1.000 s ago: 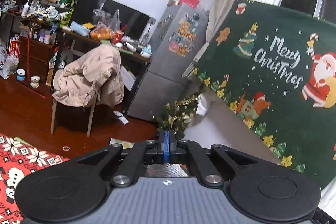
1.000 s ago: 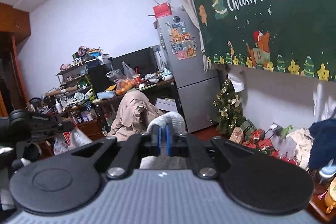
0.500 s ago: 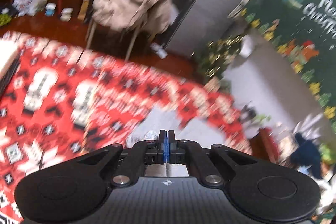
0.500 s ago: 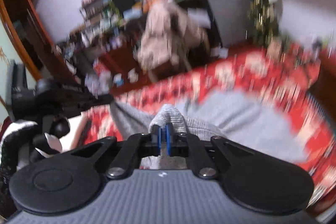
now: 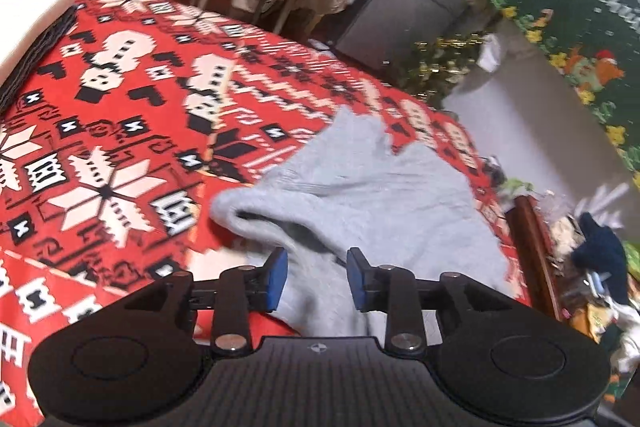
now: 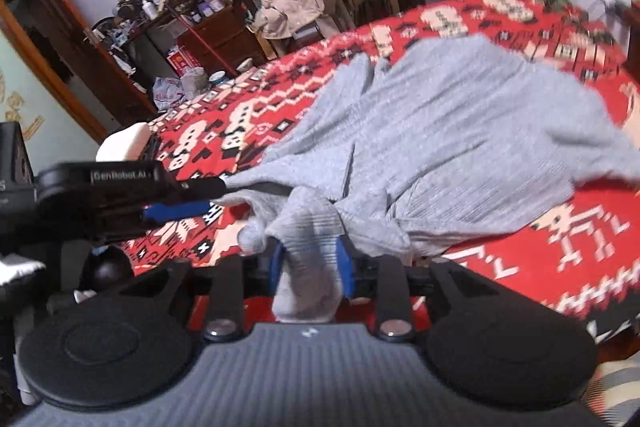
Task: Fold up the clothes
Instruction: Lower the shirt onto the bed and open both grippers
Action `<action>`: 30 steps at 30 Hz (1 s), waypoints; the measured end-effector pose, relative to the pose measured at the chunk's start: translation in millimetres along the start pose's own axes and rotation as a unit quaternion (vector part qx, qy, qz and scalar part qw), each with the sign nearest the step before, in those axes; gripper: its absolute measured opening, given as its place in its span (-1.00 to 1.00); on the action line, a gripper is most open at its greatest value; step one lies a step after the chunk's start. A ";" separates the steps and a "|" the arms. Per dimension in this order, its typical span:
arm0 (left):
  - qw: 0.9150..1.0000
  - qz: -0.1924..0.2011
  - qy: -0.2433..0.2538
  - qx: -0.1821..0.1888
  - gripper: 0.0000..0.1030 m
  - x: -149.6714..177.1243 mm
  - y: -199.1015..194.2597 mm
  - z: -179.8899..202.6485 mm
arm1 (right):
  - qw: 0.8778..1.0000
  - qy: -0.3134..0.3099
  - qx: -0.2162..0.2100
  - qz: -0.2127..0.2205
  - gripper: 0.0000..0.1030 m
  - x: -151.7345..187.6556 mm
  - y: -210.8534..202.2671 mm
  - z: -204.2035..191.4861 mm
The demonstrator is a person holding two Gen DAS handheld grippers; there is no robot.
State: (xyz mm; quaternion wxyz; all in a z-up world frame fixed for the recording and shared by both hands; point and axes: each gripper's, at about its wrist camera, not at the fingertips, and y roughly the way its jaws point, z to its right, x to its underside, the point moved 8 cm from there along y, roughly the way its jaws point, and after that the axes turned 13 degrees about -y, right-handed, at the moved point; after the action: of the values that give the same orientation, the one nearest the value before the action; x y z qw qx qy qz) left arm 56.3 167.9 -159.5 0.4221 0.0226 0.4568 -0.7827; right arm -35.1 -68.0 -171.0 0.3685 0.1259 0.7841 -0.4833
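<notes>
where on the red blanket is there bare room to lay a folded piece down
The widest bare stretch of the red patterned blanket lies between the grey sweater and the white folded stack at its far corner. A smaller bare strip runs along the near edge beside the sweater's hem. The middle is crowded: the sweater lies there rumpled, with both grippers at its near end.

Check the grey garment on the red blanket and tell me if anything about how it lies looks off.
The grey garment lies bunched rather than flat on the red patterned blanket: its near end is gathered into a rumpled knot between the right gripper's opening jaws, and folds fan outward from there.
</notes>
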 end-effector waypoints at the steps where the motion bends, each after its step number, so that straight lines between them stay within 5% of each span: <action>1: 1.000 -0.002 0.006 0.006 -0.27 4.3 -4.9 6.8 | 1.000 -0.013 0.003 0.004 -0.10 -13.6 -8.7 -3.9; 4: 1.000 -0.014 0.016 0.018 -0.24 19.8 -14.0 24.7 | 0.999 -0.050 0.011 0.019 0.19 -24.5 -38.4 -13.0; 9: 0.999 -0.043 0.010 0.028 -0.23 47.8 -17.8 30.5 | 0.999 -0.048 0.019 0.016 0.19 -19.3 -62.8 -5.7; 21: 0.983 -0.132 -0.114 0.061 -0.23 114.8 3.1 7.1 | 0.999 0.013 0.042 0.022 0.19 -1.7 -75.0 37.0; 30: 0.984 -0.160 -0.075 0.020 -0.22 137.5 32.1 18.9 | 0.999 0.018 0.030 0.018 0.19 1.6 -65.0 32.1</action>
State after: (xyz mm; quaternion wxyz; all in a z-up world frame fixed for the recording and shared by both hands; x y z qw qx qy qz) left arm -3.6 58.7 -228.7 0.3239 -0.1010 0.4060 -0.8485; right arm -57.6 -128.2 -137.3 0.3593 0.1598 0.7731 -0.4976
